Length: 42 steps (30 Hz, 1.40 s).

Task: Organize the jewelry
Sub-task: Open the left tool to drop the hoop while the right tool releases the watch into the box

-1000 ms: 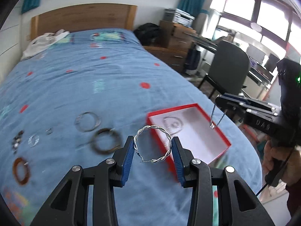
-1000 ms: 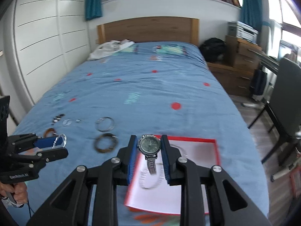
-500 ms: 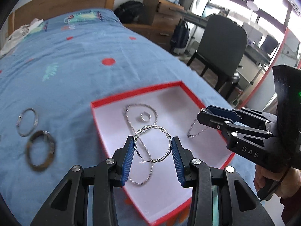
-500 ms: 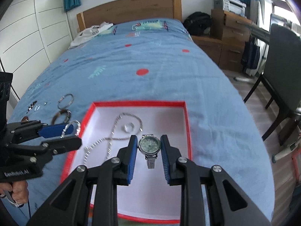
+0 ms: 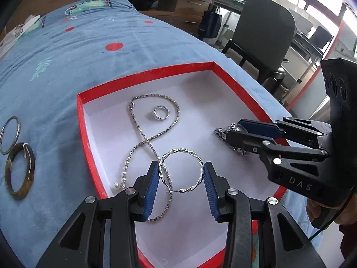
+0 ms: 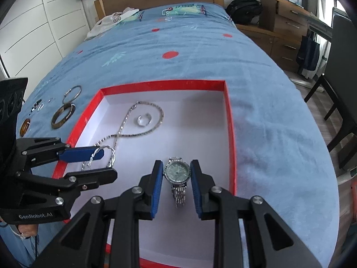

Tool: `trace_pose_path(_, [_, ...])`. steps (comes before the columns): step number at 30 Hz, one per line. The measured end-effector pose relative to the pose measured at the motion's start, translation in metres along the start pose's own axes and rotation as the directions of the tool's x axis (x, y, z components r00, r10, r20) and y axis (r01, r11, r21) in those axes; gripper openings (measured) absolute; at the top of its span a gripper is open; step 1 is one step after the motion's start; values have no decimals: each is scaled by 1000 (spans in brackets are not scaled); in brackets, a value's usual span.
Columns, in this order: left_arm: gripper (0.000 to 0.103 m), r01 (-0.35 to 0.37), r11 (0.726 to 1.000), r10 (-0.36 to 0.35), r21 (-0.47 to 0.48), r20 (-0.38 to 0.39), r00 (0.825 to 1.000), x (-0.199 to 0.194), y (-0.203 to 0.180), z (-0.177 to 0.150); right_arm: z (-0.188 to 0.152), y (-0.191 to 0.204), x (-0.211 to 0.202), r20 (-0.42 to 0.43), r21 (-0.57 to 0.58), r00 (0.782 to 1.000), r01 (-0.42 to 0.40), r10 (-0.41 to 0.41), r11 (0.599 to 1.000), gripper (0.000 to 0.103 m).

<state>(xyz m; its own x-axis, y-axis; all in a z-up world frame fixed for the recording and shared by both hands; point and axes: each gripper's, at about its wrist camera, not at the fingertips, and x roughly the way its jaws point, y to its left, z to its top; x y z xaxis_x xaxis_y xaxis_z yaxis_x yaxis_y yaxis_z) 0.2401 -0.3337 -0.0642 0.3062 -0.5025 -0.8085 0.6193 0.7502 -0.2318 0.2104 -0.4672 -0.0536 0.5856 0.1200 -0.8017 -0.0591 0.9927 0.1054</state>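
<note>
Left gripper (image 5: 181,179): fingers grasp twisted silver hoop earring (image 5: 181,170).
Right gripper (image 6: 176,185): fingers clamp silver-banded green-faced wristwatch (image 6: 177,174); band's lower end blurred.
Below: red-rimmed white box (image 6: 229,134).

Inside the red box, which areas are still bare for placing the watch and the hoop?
Bare: the box floor along its right wall, beside the watch. Crowded: the left side, where the chain loops around a ring.

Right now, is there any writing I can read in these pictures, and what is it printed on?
"DAS": on the black body of the right gripper.
"GenRobot.AI": on the black body of the left gripper.
White cloth by the headboard: lettering too blurred to read.
Watch dial: too small.
</note>
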Motion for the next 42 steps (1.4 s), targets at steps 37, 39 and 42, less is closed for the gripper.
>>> trace_pose_path(37, [41,-93,979,112,184,-98,989,21,-12,4,-3,12,14,-135,-173,991,-12,-12,985,25])
trace_pose_path(39, [42,-96,978,116,183,-99,988,20,-13,5,-3,11,12,-136,-164,991,-14,-9,986,25])
trace_pose_path(42, [46,-98,983,114,157,-96,989,17,-12,7,-3,10,8,-134,-145,991,-13,-7,989,25])
